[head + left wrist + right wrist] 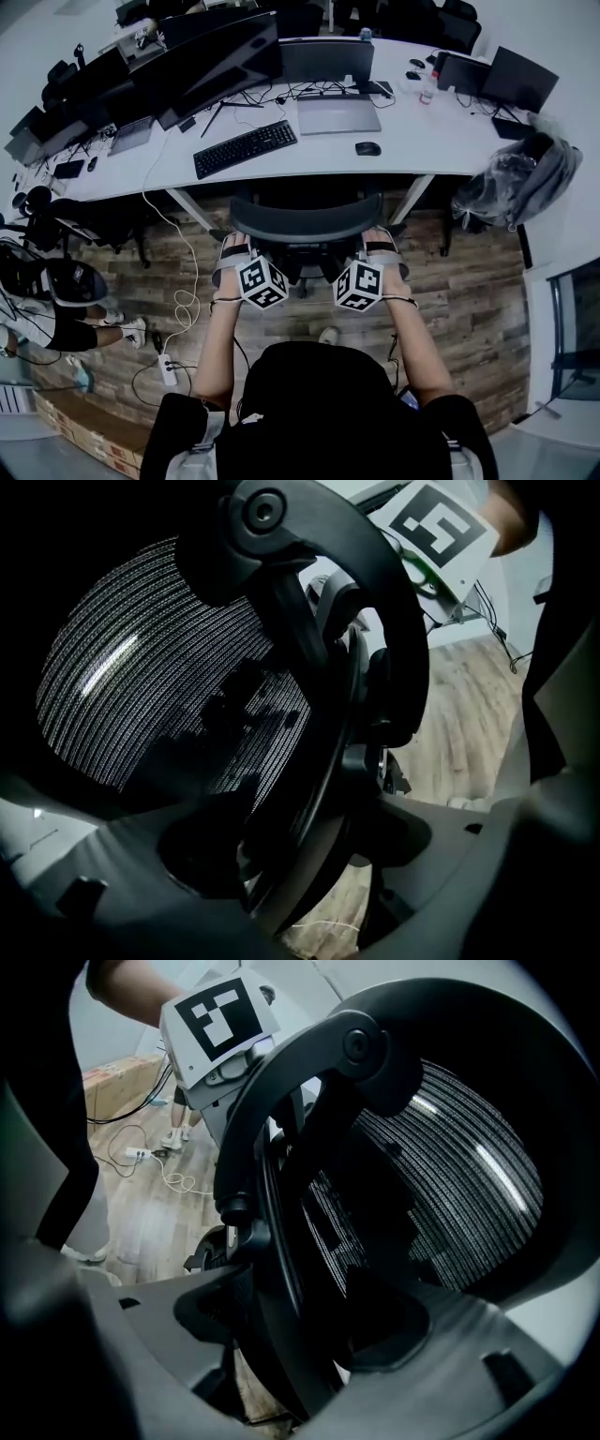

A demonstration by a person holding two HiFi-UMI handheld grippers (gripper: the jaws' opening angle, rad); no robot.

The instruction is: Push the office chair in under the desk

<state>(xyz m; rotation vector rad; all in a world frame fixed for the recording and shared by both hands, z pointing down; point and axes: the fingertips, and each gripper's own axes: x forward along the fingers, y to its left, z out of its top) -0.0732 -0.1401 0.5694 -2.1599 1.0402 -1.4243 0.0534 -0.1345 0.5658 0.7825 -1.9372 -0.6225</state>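
- Wood-plank floor [469, 300], long white desk [422, 159]: one black mesh-backed office chair [305, 223] stands against the desk's front edge.
- Two grippers, left gripper [309, 855] and right gripper [281, 1335], each clench its backrest frame.

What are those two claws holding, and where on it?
The office chair: left claw and right claw each clamp a side of its backrest frame.

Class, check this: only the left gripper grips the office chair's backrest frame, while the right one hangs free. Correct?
Not quite. The right gripper is also closed on the backrest frame of the office chair, as the right gripper view shows. The left gripper grips it as stated.
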